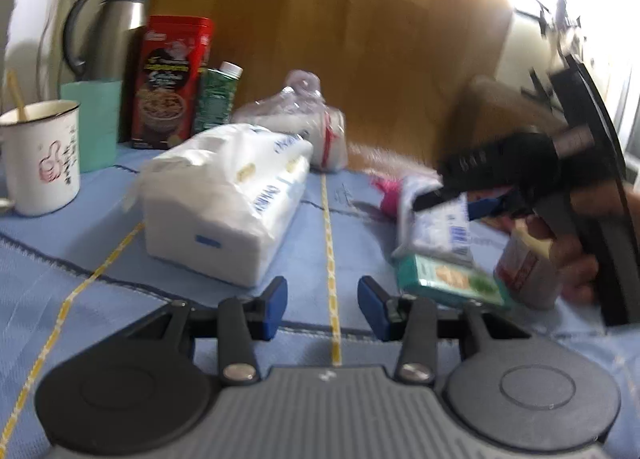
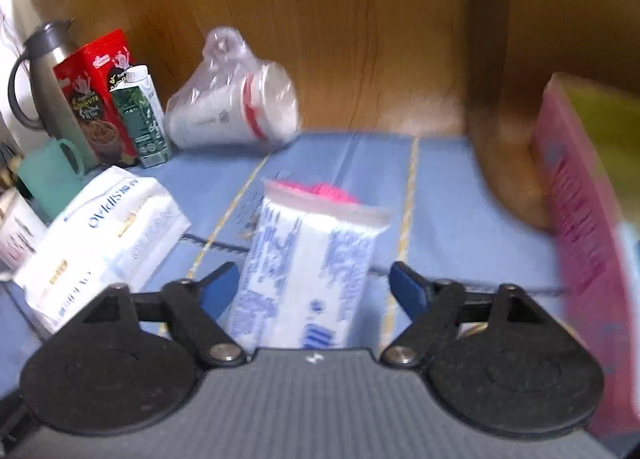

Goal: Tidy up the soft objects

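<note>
A small white-and-blue tissue pack (image 2: 308,275) stands between the wide-open jaws of my right gripper (image 2: 316,291); the fingers do not touch it. A pink thing (image 2: 320,192) lies just behind it. In the left wrist view the same pack (image 1: 436,219) leans at the right gripper (image 1: 444,195), above a teal box (image 1: 448,279). A large white tissue pack (image 1: 228,199) lies on the blue cloth (image 1: 340,227), ahead and left of my open, empty left gripper (image 1: 322,307). It also shows in the right wrist view (image 2: 104,235).
A bag of paper cups (image 2: 236,103) lies by the wooden wall. A steel thermos (image 1: 108,23), red tin (image 1: 168,79), green carton (image 1: 218,95), teal mug (image 2: 48,175) and white enamel mug (image 1: 40,155) stand at left. A pink box (image 2: 580,227) stands at right.
</note>
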